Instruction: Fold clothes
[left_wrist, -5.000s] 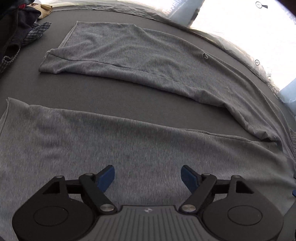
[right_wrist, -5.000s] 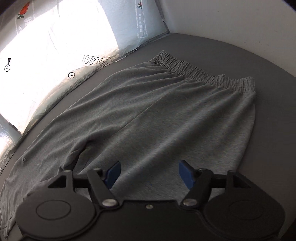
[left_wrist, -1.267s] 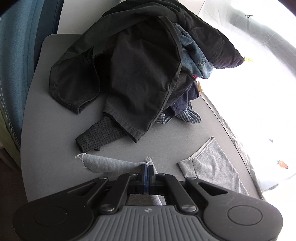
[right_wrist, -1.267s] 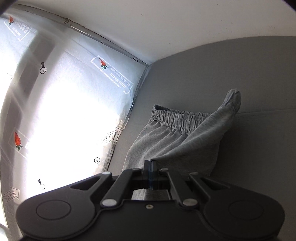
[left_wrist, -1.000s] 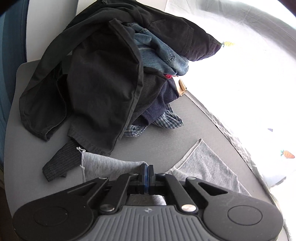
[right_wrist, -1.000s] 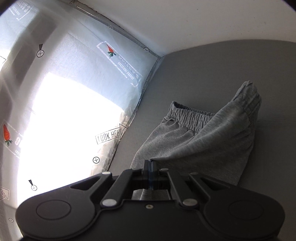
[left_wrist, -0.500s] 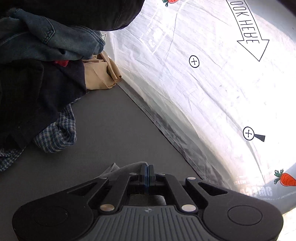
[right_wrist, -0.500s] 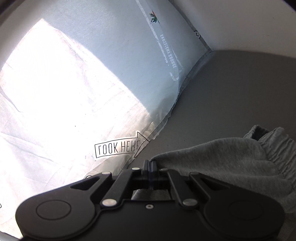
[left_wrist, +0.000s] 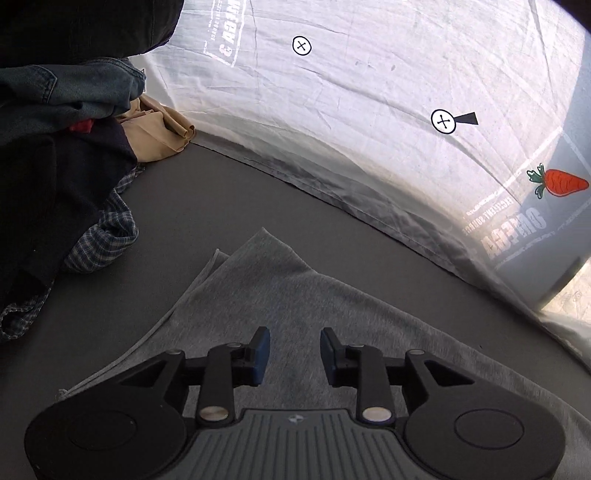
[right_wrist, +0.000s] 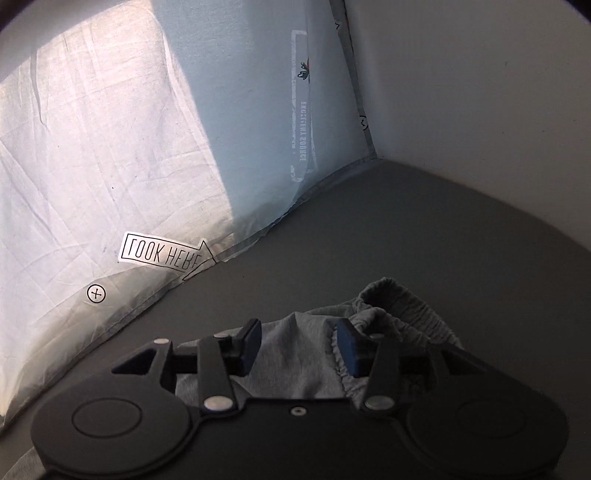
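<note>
Trousers (left_wrist: 280, 295) lie on the table (left_wrist: 184, 206), clothes pile (left_wrist: 55, 166) left, sheet (left_wrist: 351, 110) behind.

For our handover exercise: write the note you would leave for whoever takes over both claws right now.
Left claw: jaws opening, nothing pinched, above the hem end of the grey trousers.
Right claw: jaws opening, over the elastic waistband, not gripping.
Trousers lie on the dark table, one leg folded over the other.
Left: fold them shorter, then start on the clothes pile.

Dark grey counter (left_wrist: 207, 206) backed by sunlit white printed sheet (left_wrist: 369, 92) w/ carrot logos & "LOOK HERE" arrow, meeting plain white wall (right_wrist: 480, 92) at right corner.
</note>
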